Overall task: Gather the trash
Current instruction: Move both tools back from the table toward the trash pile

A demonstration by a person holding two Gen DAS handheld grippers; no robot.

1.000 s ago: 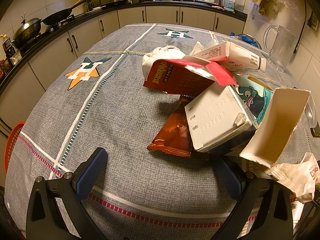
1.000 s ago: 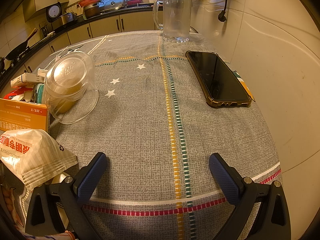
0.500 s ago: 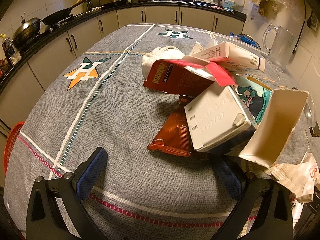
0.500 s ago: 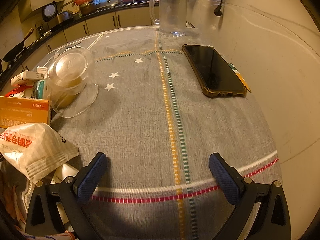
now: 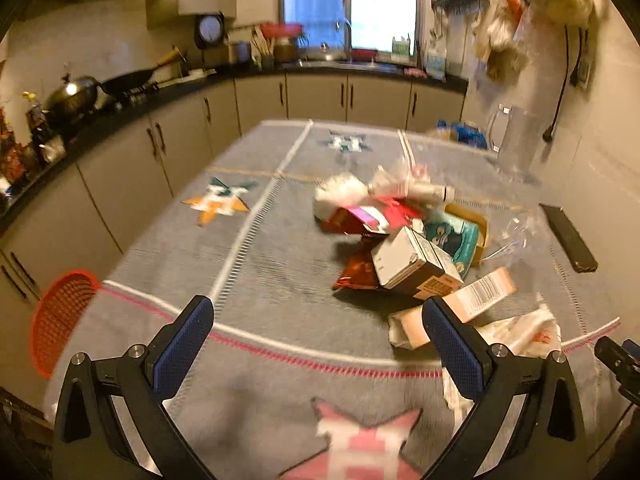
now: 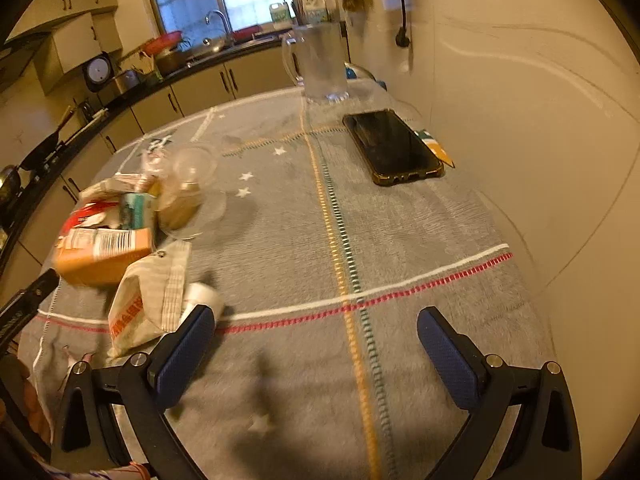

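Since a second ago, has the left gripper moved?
Yes. The left gripper has pulled back and up from the trash pile: the pile looks smaller and farther, and the window now shows.

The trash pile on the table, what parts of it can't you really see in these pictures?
- Left wrist view: motion blur smears the trash pile; print on the red wrapper is unreadable.
- Left wrist view: the white bag is partly hidden behind a finger of the left hand-held gripper.
- Right wrist view: the pile sits at the left edge; the orange box covers what lies behind it.
- Right wrist view: the clear cup is too blurred to show its contents.
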